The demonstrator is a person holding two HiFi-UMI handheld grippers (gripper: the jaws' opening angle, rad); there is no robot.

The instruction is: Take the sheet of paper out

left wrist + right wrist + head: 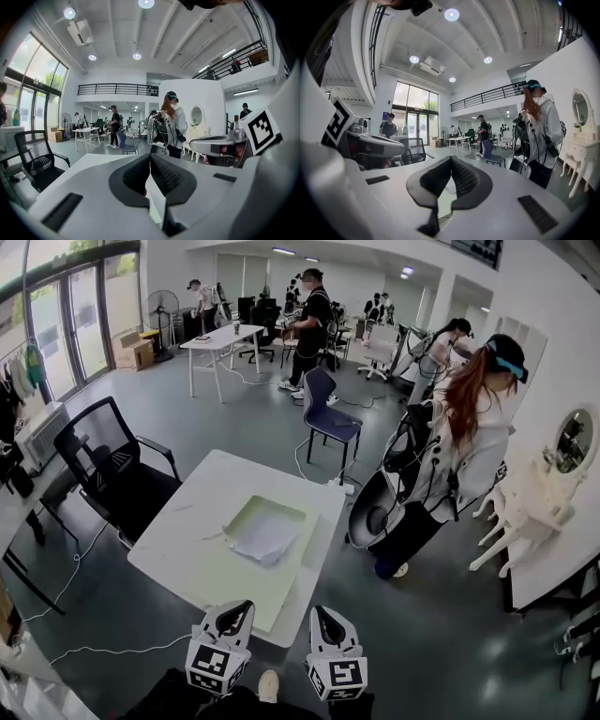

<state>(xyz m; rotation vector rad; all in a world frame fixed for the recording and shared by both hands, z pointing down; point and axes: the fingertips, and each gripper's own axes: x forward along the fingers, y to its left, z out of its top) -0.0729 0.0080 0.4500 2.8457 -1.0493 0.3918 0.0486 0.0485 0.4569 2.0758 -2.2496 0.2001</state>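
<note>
In the head view a white table fills the middle of the frame. On it lies a flat pale green tray, though from this height it could equally be an open folder. The sheet of paper is white and crumpled and rests in the upper half of the tray, near the centre of the picture, well apart from both tools. The left gripper and the right gripper sit side by side at the bottom edge of the frame. Each has its marker cube below it and points up the picture toward the table's near edge. In the left gripper view the left gripper has its ribbed black pads pressed together at the tips with nothing held between them. The right gripper view shows the same for the right gripper: jaws closed and empty. A black office chair stands left of the table, and a blue chair stands above it in the frame. A person in a white jacket stands at right, and another person in black is at the top by a second white table.
</note>
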